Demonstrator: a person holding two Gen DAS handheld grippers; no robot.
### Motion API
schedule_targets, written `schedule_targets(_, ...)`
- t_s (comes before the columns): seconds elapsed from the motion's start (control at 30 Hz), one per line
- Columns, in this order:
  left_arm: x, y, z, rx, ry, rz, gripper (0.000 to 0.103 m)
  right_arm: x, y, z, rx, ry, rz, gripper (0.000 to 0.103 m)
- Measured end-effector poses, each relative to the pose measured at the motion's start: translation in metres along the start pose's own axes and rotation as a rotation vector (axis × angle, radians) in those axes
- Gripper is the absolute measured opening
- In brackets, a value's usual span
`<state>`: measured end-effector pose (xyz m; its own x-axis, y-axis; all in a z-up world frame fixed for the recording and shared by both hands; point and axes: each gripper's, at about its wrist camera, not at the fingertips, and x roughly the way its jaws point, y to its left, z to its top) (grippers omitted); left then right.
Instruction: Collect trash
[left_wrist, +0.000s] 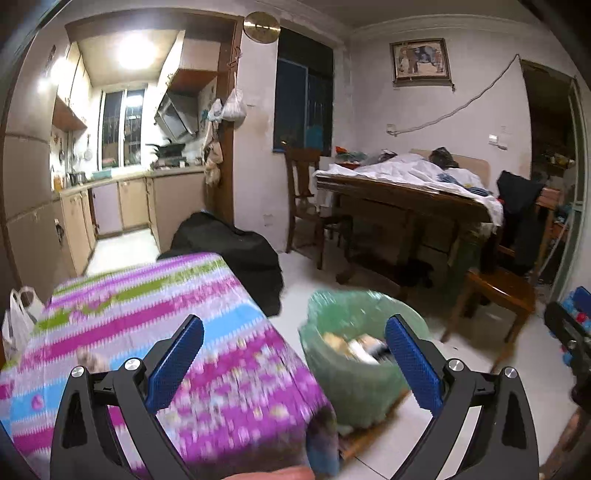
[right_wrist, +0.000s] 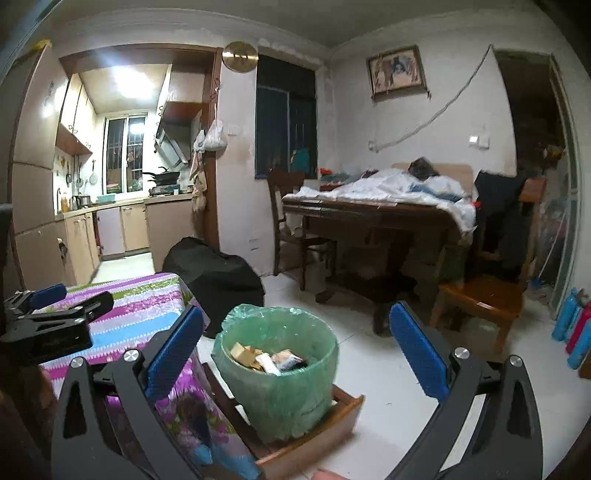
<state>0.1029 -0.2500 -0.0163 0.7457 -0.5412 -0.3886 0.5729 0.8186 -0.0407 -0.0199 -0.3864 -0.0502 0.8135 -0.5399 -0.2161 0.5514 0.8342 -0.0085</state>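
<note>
Both tools, left tool (left_wrist: 293, 354) and right tool (right_wrist: 295, 343), are spread wide and empty; the green bag-lined round plastic trash bin (right_wrist: 277, 373), already holding scraps, stands on the floor beside the striped pink-and-purple cloth-covered tabletop (right_wrist: 147, 314), directly ahead of the nearer right tool.

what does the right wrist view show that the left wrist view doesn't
Only the right wrist view: the wooden tray under the bin in full, sharp trash inside it, and the left gripper seen from the side.

Only the left wrist view: a white bag beside the table and a small scrap on the cloth.

Both: the green-lined bin, the striped cloth, the black bag, and open, empty jaws. The right gripper hangs over the bin.
</note>
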Motion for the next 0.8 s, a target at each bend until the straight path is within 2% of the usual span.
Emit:
schedule_targets(0.07,-0.024,-0.003,-0.017,0.003,0.009,-0.026,0.098,-0.014,-0.001,-0.007,-0.002,-0.003,0.002,0.098)
schedule_targets(0.3,-0.073,-0.029,-0.054,0.032,0.037,-0.032,0.098,-0.050,-0.001,-0.027,0.000,0.041,-0.002,0.098)
schedule_targets(0.47,-0.091,-0.031,-0.059,0.008,0.018,0.008,0.098,-0.071,-0.010,-0.037,0.019,0.031,-0.024,0.098)
schedule_targets(0.8,-0.103,-0.051,-0.059,0.067,0.031,-0.028,0.098,-0.094,-0.013,-0.040,0.011,-0.011,-0.039,0.098)
